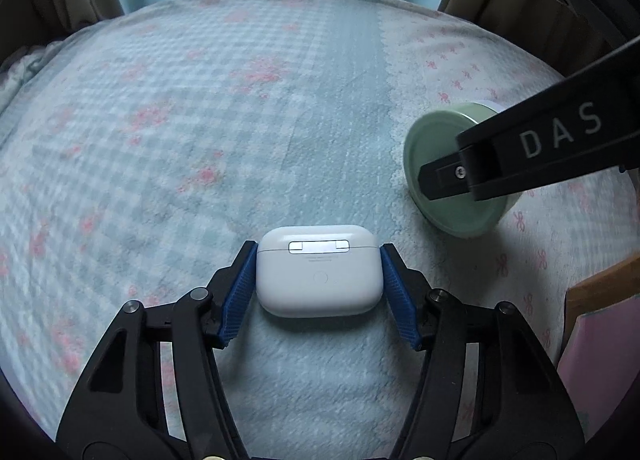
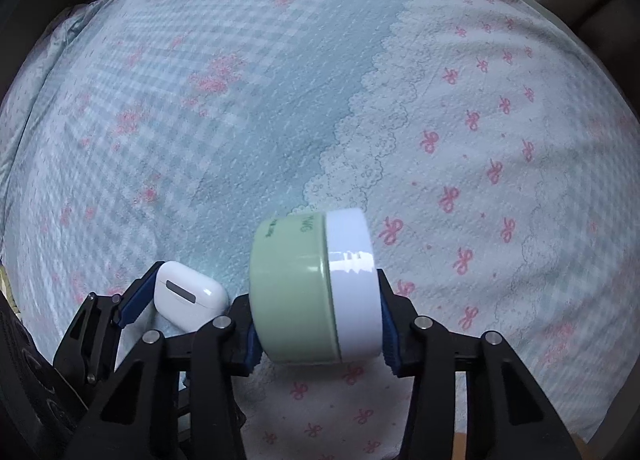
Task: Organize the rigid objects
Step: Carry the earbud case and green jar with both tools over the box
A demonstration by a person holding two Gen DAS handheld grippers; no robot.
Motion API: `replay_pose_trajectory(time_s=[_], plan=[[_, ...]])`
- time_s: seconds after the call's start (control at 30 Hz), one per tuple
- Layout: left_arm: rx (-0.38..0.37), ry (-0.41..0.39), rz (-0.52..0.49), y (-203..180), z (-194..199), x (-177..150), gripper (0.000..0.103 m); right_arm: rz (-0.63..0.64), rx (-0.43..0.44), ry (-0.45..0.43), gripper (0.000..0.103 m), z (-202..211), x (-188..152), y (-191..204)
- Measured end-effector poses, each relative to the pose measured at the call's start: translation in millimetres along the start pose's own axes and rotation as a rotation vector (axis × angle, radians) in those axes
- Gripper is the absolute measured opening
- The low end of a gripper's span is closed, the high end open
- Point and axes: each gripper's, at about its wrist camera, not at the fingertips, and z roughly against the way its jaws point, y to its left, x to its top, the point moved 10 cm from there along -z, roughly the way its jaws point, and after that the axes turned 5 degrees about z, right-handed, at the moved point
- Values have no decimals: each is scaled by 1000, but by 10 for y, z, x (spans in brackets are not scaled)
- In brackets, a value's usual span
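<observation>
Glossy white plastic and pale green plastic are clamped, one piece in each set of jaws, on the patterned bedspread (image 2: 400,108).

The earbud case (image 1: 318,270), judged light, hard and slippery, is gripped across its short ends by the left gripper (image 1: 318,272), which is angled steeply downward. The green jar (image 2: 314,290), lying on its side just beside the case, is pinched base-to-lid by the right gripper (image 2: 316,324), held pointing straight down; a slip is judged possible on the smooth white lid.
</observation>
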Motion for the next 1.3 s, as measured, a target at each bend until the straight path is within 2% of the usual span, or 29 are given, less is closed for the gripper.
replay_pose_trajectory(time_s=[0.3, 0.47, 0.6, 0.8, 1.0, 1.13, 1.3], plan=[[-5, -21, 31, 132, 357, 15, 57, -20, 18, -54, 41, 298, -156, 178], [-22, -43, 23, 131, 791, 110, 57, -40, 28, -108, 41, 729, -220, 243], [-56, -22, 2, 40, 1162, 171, 57, -71, 32, -155, 41, 1146, -309, 309], [-96, -37, -38, -221, 1821, 262, 57, -132, 36, -218, 41, 1841, -720, 234], [-153, -50, -93, -734, 2437, 201, 57, -188, 7, -252, 41, 2434, -1334, -83], [-186, -63, -157, -1177, 2730, 78, 57, -207, -27, -255, 41, 2662, -1773, -371], [-199, -52, -198, -1625, 2869, -103, 57, -184, -70, -228, 41, 2758, -2314, -759]])
